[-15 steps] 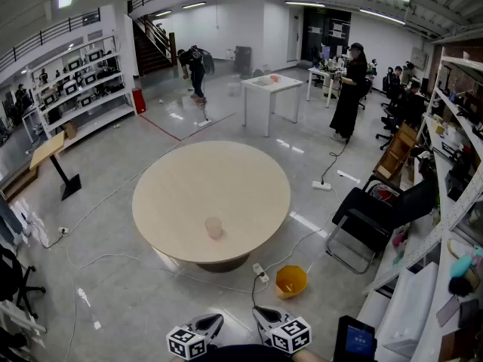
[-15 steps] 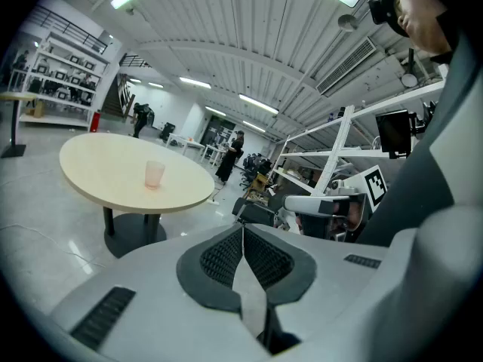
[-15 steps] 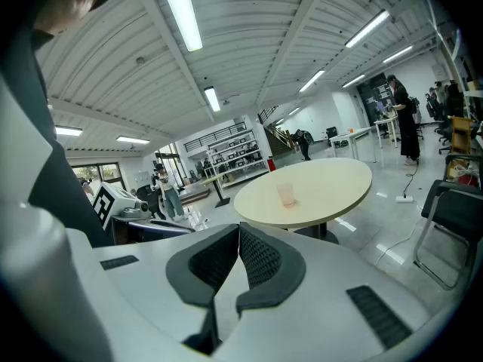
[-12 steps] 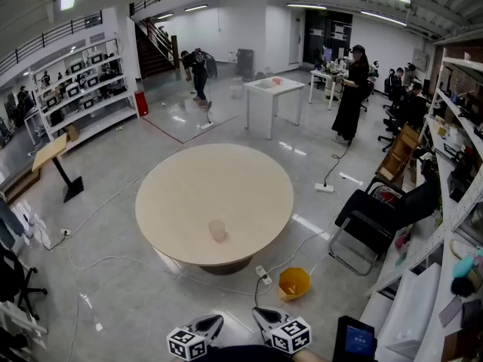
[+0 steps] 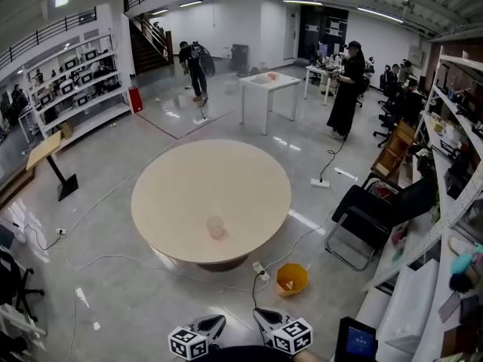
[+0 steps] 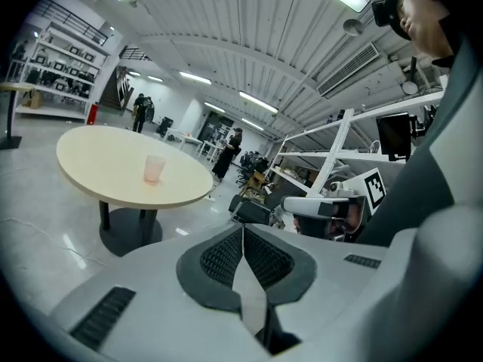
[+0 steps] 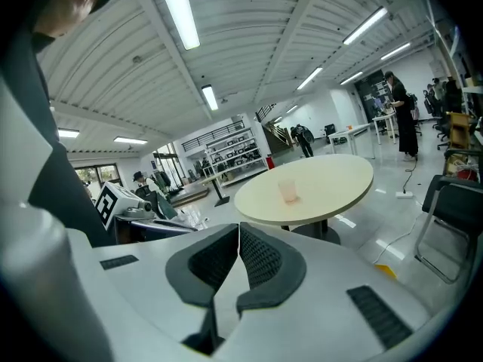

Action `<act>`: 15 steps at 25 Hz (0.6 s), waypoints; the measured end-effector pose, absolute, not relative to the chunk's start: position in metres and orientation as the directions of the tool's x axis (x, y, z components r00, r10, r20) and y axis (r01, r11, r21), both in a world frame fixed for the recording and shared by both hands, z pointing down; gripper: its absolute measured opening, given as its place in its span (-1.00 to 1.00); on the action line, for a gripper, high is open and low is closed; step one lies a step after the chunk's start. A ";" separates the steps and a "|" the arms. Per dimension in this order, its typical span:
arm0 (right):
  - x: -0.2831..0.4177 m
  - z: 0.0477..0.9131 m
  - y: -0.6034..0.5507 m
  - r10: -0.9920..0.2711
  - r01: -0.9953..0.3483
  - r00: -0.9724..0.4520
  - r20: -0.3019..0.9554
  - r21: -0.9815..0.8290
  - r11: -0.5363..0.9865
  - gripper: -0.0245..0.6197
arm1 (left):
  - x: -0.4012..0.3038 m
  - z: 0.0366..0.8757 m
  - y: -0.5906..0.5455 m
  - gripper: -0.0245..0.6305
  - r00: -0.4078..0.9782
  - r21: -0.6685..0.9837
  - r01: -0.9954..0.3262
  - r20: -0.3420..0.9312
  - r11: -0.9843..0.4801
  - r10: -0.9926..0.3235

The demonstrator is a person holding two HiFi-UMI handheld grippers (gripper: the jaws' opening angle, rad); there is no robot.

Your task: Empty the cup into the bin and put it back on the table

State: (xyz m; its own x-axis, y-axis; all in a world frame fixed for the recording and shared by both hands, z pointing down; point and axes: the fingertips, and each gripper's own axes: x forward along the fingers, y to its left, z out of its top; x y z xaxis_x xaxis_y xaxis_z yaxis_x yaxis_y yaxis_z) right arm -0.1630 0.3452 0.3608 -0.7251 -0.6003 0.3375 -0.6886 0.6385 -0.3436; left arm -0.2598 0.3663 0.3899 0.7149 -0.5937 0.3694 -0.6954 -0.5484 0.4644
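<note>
A translucent pinkish cup [image 5: 216,227] stands upright on the round beige table [image 5: 189,179], near its front edge. The same cup [image 6: 154,168] shows in the left gripper view and as a small cup [image 7: 287,191] in the right gripper view. An orange bin [image 5: 290,280] sits on the floor at the table's front right. My left gripper [image 5: 213,324] and right gripper [image 5: 263,320] hang at the bottom of the head view, well short of the table. Both are shut with nothing between their pads; the left gripper [image 6: 242,231] and right gripper [image 7: 238,228] show jaws pressed together.
A black chair [image 5: 373,221] stands right of the table, with shelving [image 5: 453,202] along the right wall. Cables [image 5: 113,259] trail over the floor around the table. A white table [image 5: 268,85] and several people stand farther back. A lectern [image 5: 53,157] is at the left.
The head view has shifted slightly; the cup, bin and both grippers keep their places.
</note>
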 end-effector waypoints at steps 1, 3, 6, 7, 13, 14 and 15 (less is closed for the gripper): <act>-0.161 0.362 0.346 -0.601 -0.690 -0.724 0.339 -0.347 0.635 -0.87 | -0.257 0.391 0.367 -0.85 0.720 0.470 -0.690 0.370 -0.550 -0.587; -0.156 0.365 0.348 -0.603 -0.696 -0.718 0.347 -0.358 0.622 -0.87 | -0.252 0.395 0.369 -0.85 0.729 0.480 -0.681 0.371 -0.553 -0.576; -0.150 0.369 0.349 -0.614 -0.711 -0.704 0.358 -0.368 0.600 -0.87 | -0.248 0.400 0.372 -0.85 0.737 0.491 -0.673 0.374 -0.553 -0.563; -0.151 0.369 0.349 -0.618 -0.715 -0.699 0.359 -0.367 0.595 -0.87 | -0.249 0.400 0.373 -0.85 0.738 0.492 -0.672 0.375 -0.554 -0.561; -0.197 0.366 0.343 -0.607 -0.701 -0.713 0.350 -0.356 0.618 -0.87 | -0.290 0.398 0.370 -0.85 0.729 0.468 -0.682 0.374 -0.562 -0.573; -0.208 0.366 0.343 -0.604 -0.697 -0.717 0.349 -0.354 0.623 -0.87 | -0.300 0.398 0.370 -0.85 0.728 0.465 -0.683 0.372 -0.563 -0.576; -0.219 0.366 0.342 -0.603 -0.696 -0.718 0.349 -0.353 0.625 -0.87 | -0.310 0.397 0.369 -0.85 0.728 0.467 -0.683 0.369 -0.562 -0.578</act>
State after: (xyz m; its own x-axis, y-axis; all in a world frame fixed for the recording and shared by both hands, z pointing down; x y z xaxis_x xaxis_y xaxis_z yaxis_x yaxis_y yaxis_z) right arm -0.2187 0.3423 0.3656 -0.7176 -0.6027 0.3491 -0.6965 0.6247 -0.3532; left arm -0.3104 0.3692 0.3974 0.7278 -0.5778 0.3694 -0.6830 -0.5618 0.4669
